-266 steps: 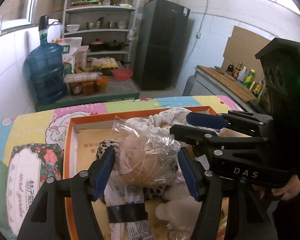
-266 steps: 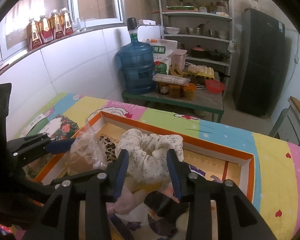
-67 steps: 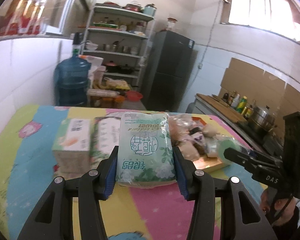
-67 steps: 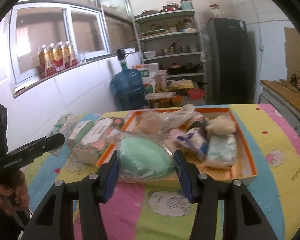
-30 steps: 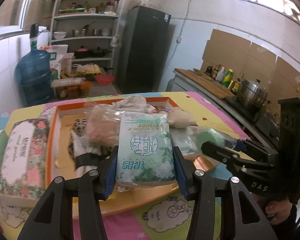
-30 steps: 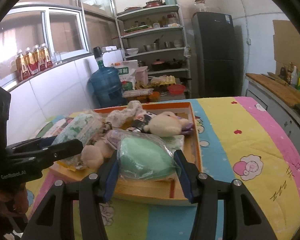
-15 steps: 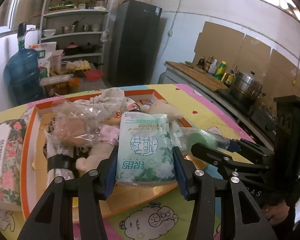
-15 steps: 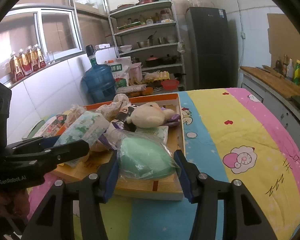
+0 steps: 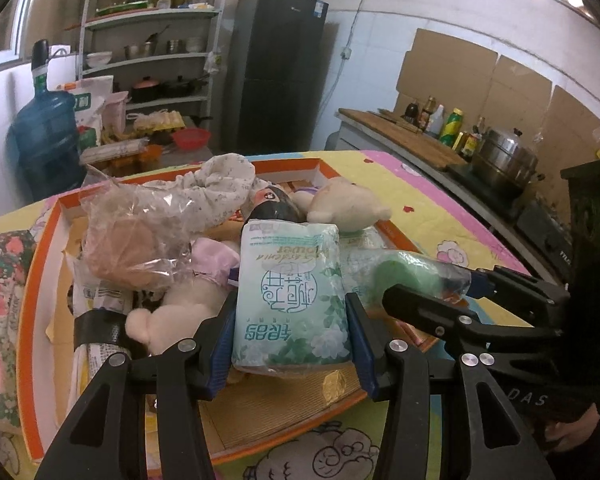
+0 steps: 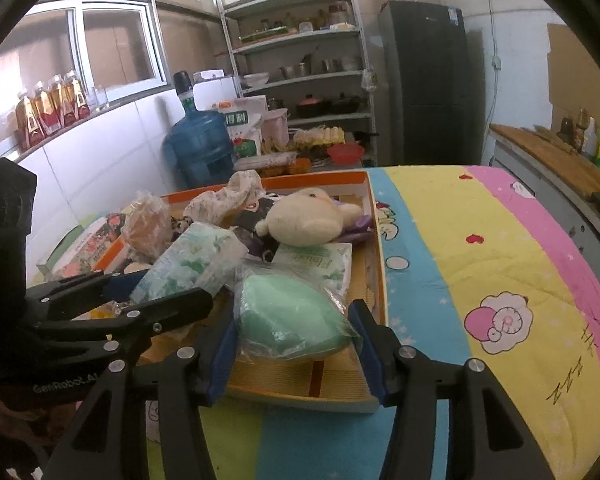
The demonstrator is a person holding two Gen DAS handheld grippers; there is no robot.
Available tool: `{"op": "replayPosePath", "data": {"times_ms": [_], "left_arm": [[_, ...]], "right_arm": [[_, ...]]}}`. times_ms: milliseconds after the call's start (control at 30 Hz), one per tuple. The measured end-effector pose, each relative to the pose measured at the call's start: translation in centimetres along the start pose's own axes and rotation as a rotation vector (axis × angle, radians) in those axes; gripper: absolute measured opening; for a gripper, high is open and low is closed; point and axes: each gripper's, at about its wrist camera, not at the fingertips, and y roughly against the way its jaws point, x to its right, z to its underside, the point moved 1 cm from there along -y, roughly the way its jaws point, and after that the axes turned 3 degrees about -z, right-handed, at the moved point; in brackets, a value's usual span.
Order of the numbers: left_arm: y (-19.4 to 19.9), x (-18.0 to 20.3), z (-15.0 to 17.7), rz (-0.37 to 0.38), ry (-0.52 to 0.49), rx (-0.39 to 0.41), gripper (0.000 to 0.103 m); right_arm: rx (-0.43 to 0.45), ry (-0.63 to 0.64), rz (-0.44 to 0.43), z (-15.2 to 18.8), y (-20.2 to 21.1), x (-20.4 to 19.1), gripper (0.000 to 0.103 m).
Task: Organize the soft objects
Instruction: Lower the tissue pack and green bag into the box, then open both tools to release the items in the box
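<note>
Soft things filled the orange tray (image 9: 36, 300) on the worktop (image 10: 480, 264), and two more were on their way in. On the far left of the left wrist view, a flowery tissue box (image 9: 0, 308) sat just outside the tray wall. Next came a crinkly bag with something brown (image 9: 128, 240) inside, piled high on other stuff, and it looked like it might roll off if it got bumped. In the middle, the left gripper (image 9: 292, 336) had its fingers (image 9: 224, 344) squeezed on a pale green tissue pack (image 9: 290, 292), held just over the near end of the tray. That pack was squishy and slippery, so it might slide out, or land on the small plush toy (image 9: 172, 312) beside it and tip over. A cream plush bear (image 9: 348, 204) lay farther back. To the right, the right gripper (image 10: 294, 334) had its fingers (image 10: 366, 340) pressed on a green sponge in a clear bag (image 10: 288, 316), held low over the tray's near right corner. Both grippers were very close together, so I think they might knock each other. The thin bag might also catch on the tray edge, and then the sponge could fall out onto the worktop.
</note>
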Motion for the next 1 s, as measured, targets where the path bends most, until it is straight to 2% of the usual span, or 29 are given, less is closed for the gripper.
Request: {"op": "replayPosePath", "data": {"times_ms": [333,567,1000], "left_arm": [[0.6,-0.1,0.0,0.012,-0.010,0.010,0.054],[1.7,0.0,0.1,0.021,-0.015,0.043,0.065],[4.3,-0.6,0.3,0.019,0.000,0.091,0.065]], "right_arm": [[-0.004,-0.002,0.008,0.0,0.0,0.0,0.058],[-0.001,-0.005,0.015,0.1,0.2,0.0,0.063],[0.018,-0.001,0.018,0.2,1.4,-0.6,0.063]]}}
